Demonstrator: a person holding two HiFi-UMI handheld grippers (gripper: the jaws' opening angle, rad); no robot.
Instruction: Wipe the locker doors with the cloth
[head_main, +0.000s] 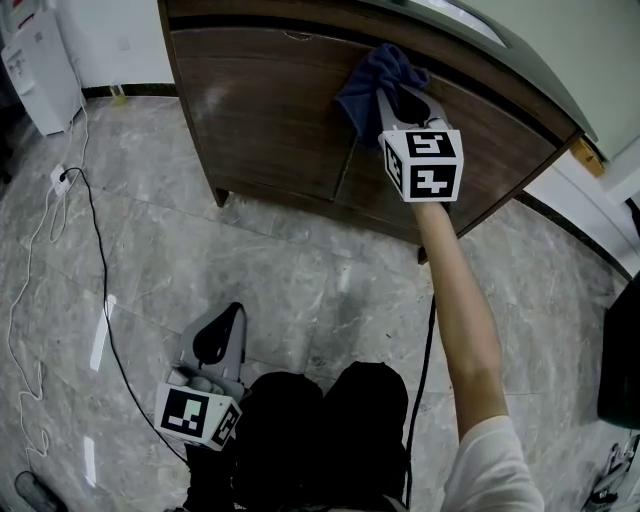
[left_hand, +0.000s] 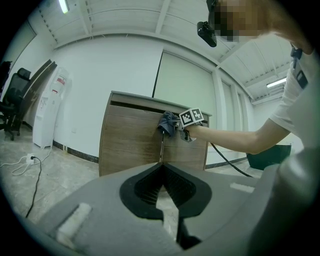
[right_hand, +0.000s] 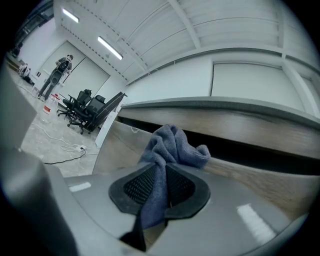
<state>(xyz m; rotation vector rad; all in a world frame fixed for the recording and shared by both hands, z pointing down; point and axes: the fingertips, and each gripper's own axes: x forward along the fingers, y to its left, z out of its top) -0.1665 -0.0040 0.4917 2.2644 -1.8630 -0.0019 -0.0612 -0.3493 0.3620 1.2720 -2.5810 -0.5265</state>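
**Asker:** Both grippers busy, or just one?

**Me:** Just one. My right gripper (head_main: 398, 100) is clamped on the cloth (head_main: 385, 72), a blue bundle pinched between the pads with its loose end bunched up ahead of the tips. In the head view it sits at upper centre of the frame. As far as I can tell it lies against the brown wooden locker doors (head_main: 270, 120), near their top edge and just above the seam between two panels. My left gripper (head_main: 222, 335) hangs at the lower left over the marble floor (head_main: 300, 260), pads together with nothing between them.

**Asker:** How will the cloth handle?

**Me:** Soft and light, I'd judge. It looks like a thick, nappy weave that folds wherever it's pushed. It has no stiffness of its own, so the wad ahead of my jaws does the wiping and my pads only anchor it. I don't think it's fragile or slippery, and the ribbed pads should bite into the pile well.

**Asker:** Where's the best hold?

**Me:** About where I have it, across a gathered fold with enough sticking out in front to cushion the wood. Too near an edge and it could drag out as it rubs along the door. Too deep and my hard tips might scrape the surface.
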